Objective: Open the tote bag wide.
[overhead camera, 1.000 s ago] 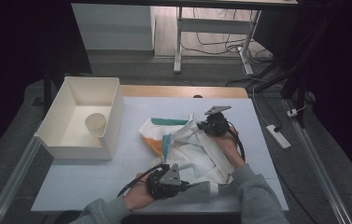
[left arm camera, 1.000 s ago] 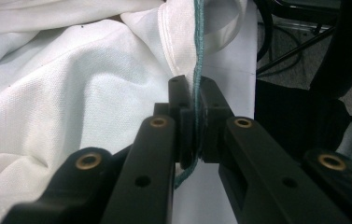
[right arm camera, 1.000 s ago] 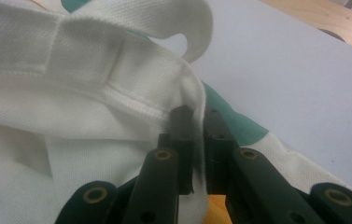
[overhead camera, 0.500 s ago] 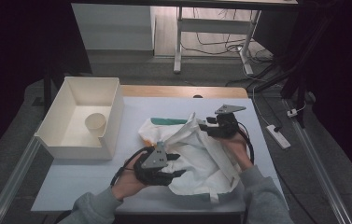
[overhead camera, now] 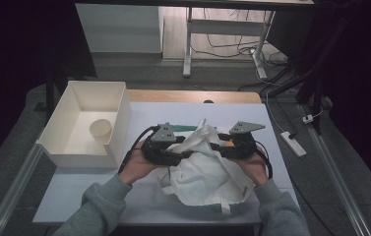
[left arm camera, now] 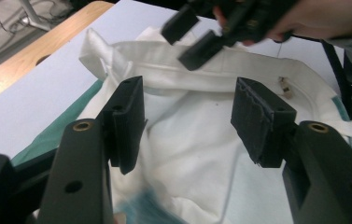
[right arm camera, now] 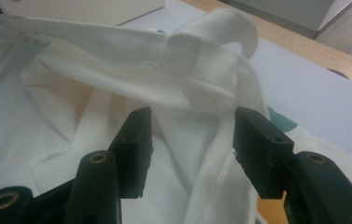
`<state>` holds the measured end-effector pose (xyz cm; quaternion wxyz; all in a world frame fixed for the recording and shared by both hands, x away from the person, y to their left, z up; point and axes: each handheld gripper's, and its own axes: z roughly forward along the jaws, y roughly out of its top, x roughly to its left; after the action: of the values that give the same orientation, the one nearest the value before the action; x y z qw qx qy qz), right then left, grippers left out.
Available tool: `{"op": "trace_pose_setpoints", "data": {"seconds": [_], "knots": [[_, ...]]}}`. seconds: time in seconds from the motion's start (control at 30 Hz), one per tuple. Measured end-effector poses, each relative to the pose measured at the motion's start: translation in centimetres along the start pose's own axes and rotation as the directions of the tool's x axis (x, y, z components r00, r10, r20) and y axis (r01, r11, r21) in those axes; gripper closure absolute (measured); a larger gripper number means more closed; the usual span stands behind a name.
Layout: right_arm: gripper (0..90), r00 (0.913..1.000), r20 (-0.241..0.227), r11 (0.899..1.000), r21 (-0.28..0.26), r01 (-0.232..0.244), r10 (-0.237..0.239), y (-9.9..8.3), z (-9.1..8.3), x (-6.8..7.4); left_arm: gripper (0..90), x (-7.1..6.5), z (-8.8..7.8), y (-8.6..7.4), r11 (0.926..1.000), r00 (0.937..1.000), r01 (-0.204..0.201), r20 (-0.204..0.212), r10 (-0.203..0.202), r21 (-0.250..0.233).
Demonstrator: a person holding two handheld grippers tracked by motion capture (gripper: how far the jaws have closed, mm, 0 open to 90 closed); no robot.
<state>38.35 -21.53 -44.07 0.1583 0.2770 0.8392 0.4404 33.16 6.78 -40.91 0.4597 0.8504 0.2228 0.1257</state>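
Both grippers, left gripper (overhead camera: pixel 185 147) and right gripper (overhead camera: pixel 216 145), face each other across the bunched white cloth bag (overhead camera: pixel 203 172), jaws just opened and gripping nothing. Its hemmed rim (left arm camera: pixel 220 70) lies crosswise just ahead of each, equally near both.

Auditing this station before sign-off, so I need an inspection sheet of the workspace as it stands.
Surface: pale table, wooden strip along its far edge.
Job's things: white cloth bag crumpled at the middle, over a teal item.
Clutter: white bin at left, with a paper cup inside.
Grippers: left gripper and right gripper have just been opening; both open, cloth between the jaws, pads not pressing.
Cables: black leads trail from both grippers; power strip on the floor at right.
Surroundings: dark room, desk legs and wires beyond.
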Motion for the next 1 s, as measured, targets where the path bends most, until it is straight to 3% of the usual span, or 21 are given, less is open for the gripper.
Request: {"op": "trace_pose_setpoints", "data": {"seconds": [0.2, 0.3, 0.43, 0.53, 0.8, 1.0], "knots": [[47.7, 0.9999, -0.012, 1.000, -0.003, -0.003, 0.003, -0.4, -0.3, 0.9, 44.4, 3.0, 2.1, 0.6, 0.9977, 0.9978, 0.066, -0.005, -0.066, 0.016], [47.4, 0.9998, -0.018, 1.000, 0.006, 0.004, -0.004, -0.8, -0.5, 1.6, 45.2, 3.9, 3.1, 0.3, 0.9957, 0.9955, 0.091, 0.025, -0.092, 0.014], [46.7, 0.9996, -0.024, 1.000, 0.024, 0.015, -0.015, -1.3, -0.5, 2.5, 45.0, 4.0, 3.8, 0.0, 0.9951, 0.9958, 0.083, 0.035, -0.085, 0.053], [46.5, 0.9991, -0.033, 0.999, 0.033, 0.027, -0.026, -1.5, -0.3, 3.1, 44.9, 3.9, 3.8, -0.1, 0.9956, 0.9970, 0.076, 0.012, -0.077, 0.054], [45.8, 0.9941, -0.082, 0.996, 0.054, 0.076, -0.071, -1.7, 0.2, 4.9, 46.4, 4.2, 4.6, -0.2, 0.9939, 0.9962, 0.087, -0.003, -0.087, 0.067], [45.6, 0.9910, -0.098, 0.993, 0.066, 0.098, -0.091, -1.7, 0.6, 5.5, 46.2, 4.6, 3.3, -0.2, 0.9956, 0.9962, 0.083, -0.028, -0.082, 0.043]]}}
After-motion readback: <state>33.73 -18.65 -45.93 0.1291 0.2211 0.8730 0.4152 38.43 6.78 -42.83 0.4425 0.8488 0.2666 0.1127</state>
